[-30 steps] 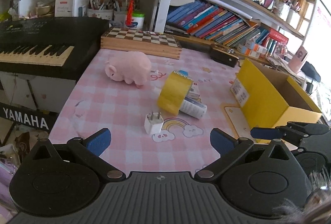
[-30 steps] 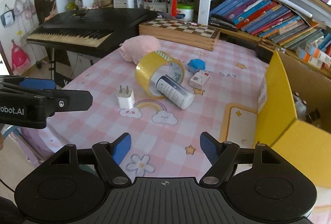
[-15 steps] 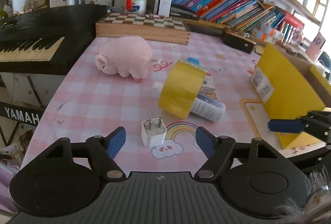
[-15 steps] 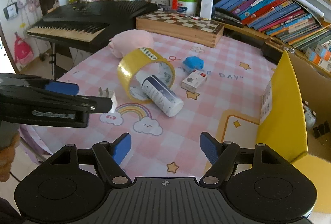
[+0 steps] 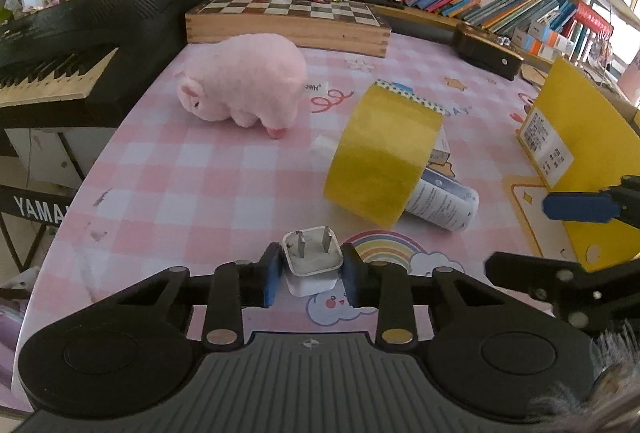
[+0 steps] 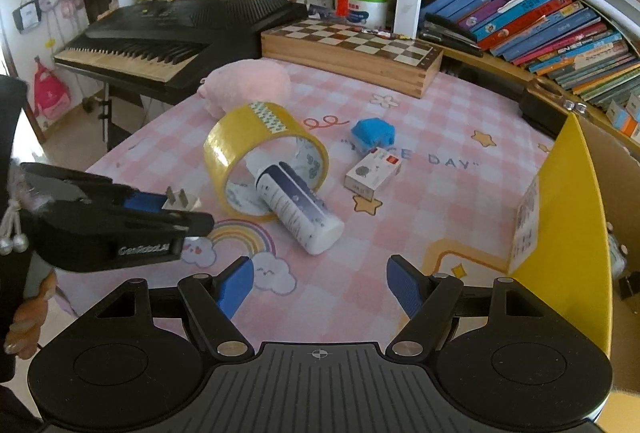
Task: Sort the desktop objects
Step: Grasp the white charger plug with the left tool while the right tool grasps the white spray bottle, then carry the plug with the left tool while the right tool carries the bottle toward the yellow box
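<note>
My left gripper [image 5: 310,271] is shut on a white plug charger [image 5: 312,261] that rests on the pink checked tablecloth [image 5: 192,185]; its two prongs point up. The same charger [image 6: 182,201] shows between the left gripper's blue pads [image 6: 146,202] in the right wrist view. A yellow tape roll [image 5: 380,157] lies just beyond, with a white tube [image 6: 298,209] poking through it. My right gripper [image 6: 320,283] hovers open over the cloth near the tube, nothing between its fingers. A pink plush pig [image 5: 244,85] lies further back.
A yellow cardboard box [image 6: 568,201] stands at the right. A blue object [image 6: 372,131] and a small white carton [image 6: 372,173] lie behind the tape. A chessboard box [image 6: 352,53], a black keyboard [image 6: 168,33] and bookshelves [image 6: 540,21] ring the table.
My left gripper moved forward and down to the charger and shut on it. My right gripper drifted forward toward the tube, still open.
</note>
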{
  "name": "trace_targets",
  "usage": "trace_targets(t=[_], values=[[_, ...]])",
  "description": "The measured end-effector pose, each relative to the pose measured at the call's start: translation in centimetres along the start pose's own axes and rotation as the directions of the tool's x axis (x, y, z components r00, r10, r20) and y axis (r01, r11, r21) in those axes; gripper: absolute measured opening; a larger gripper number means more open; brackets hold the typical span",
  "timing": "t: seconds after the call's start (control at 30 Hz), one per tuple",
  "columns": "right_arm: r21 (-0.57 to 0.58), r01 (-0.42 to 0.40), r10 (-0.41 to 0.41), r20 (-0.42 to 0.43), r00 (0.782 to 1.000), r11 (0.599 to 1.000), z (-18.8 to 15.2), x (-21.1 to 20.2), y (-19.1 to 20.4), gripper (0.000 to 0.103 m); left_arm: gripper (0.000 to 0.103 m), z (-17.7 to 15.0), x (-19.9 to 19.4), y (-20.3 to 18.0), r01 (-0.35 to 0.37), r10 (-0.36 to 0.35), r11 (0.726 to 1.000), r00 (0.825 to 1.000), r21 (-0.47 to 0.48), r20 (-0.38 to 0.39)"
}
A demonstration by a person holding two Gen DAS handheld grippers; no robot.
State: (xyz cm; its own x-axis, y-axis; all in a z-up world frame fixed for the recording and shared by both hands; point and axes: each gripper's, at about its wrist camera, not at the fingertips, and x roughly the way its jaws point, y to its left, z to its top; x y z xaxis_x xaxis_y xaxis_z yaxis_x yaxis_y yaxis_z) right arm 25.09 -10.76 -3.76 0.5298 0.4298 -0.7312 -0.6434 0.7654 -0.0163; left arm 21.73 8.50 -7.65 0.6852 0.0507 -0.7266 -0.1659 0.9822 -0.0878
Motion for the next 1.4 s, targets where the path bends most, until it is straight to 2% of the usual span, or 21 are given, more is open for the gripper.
trace_targets(t=[0.07,0.3,0.4,0.57,0.67,0.77,1.13,1.4], values=[[0.0,-0.006,0.006,0.001,1.0,1.0,0.4,0.5,0.0,0.075,0.024,0.1,-0.5,0.3,-0.005,0.005,1.0,1.0,-0.005,0.011],[-0.029,-0.022,0.022,0.013,1.0,0.999,1.7,2.3,0.1,0.073,0.024,0.3,-2.8,1.8,-0.006,0.009,0.997,0.999,-0.074,0.038],[-0.058,-0.048,0.048,0.005,0.999,0.997,2.5,3.6,0.2,0.063,0.024,0.1,-3.7,2.1,0.003,0.002,0.995,0.999,-0.097,0.047],[-0.115,-0.071,0.068,-0.032,0.997,0.991,3.5,6.2,0.6,0.061,0.024,0.0,-4.5,2.4,0.006,0.002,0.992,0.998,-0.128,0.057],[-0.12,-0.101,0.096,-0.042,0.994,0.988,3.7,7.0,0.4,0.052,0.024,0.0,-4.7,2.5,0.007,0.001,0.99,0.998,-0.139,0.061],[-0.128,-0.142,0.136,-0.052,0.989,0.982,3.8,7.1,0.5,0.033,0.024,0.0,-4.9,2.3,0.013,-0.004,0.99,0.998,-0.139,0.065],[-0.028,-0.176,0.173,-0.092,0.981,0.984,1.5,2.9,-0.4,0.032,0.024,0.2,-6.2,2.1,0.069,-0.054,0.987,0.993,-0.143,0.103],[0.028,-0.127,0.129,-0.085,0.988,0.992,-0.1,0.5,-0.3,0.032,0.024,-0.4,-7.0,1.9,0.115,-0.102,0.986,0.989,-0.118,0.111]])
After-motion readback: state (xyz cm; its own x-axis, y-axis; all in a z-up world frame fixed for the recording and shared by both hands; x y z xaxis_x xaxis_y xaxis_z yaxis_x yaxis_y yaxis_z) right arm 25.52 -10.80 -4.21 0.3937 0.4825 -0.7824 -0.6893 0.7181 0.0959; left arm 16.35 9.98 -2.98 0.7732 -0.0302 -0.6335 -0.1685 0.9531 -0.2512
